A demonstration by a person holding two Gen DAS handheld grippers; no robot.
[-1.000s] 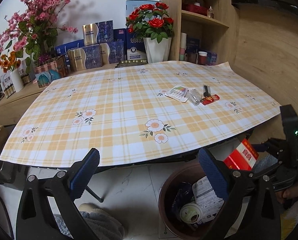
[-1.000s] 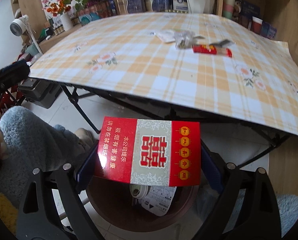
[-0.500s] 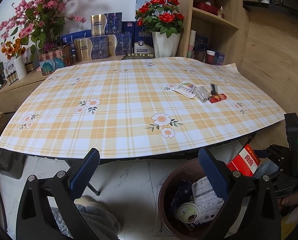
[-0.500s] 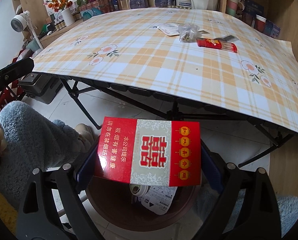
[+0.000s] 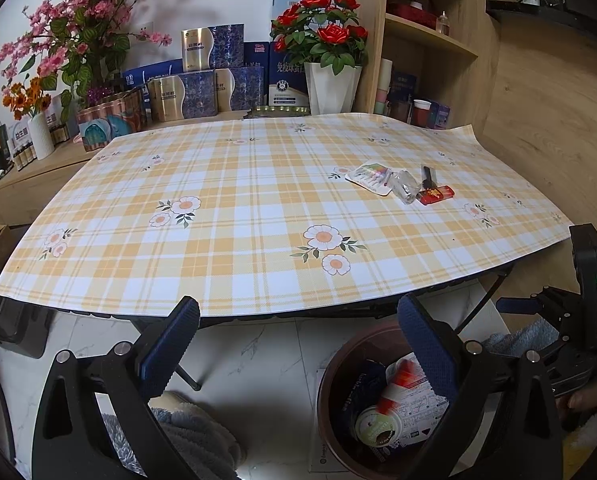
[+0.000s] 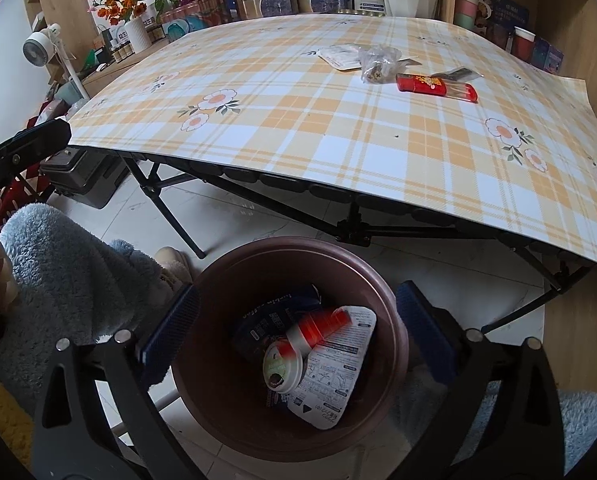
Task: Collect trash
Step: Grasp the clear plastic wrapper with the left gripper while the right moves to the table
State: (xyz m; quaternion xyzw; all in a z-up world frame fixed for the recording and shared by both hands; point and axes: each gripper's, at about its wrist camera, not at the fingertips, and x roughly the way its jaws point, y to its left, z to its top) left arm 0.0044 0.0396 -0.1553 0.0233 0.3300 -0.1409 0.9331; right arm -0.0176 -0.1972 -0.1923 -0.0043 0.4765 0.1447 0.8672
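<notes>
My right gripper (image 6: 296, 292) hangs over the brown bin (image 6: 282, 248), its jaws opening with nothing between them. Below it, a red and white box (image 6: 318, 326) shows as a blur inside the bin among a printed packet and a round lid. In the left wrist view the same box (image 5: 394, 388) lies in the bin (image 5: 350, 344). My left gripper (image 5: 298, 304) stands open and empty at the table's near edge. On the table lie a white packet (image 5: 372, 176), a crumpled clear bag (image 5: 404, 188), a red lighter-like piece (image 5: 434, 194) and a thin black item (image 5: 428, 174).
The folding table under a yellow plaid cloth (image 6: 338, 140) overhangs the bin, with black legs (image 6: 354, 232) just behind it. A fluffy blue garment (image 6: 58, 272) and a slipper (image 6: 174, 260) sit left of the bin. Flower pots, boxes and wooden shelves line the far side.
The red and white box has left my right gripper's jaws and dropped into the bin. Those jaws stand wider. The left gripper has barely shifted.
</notes>
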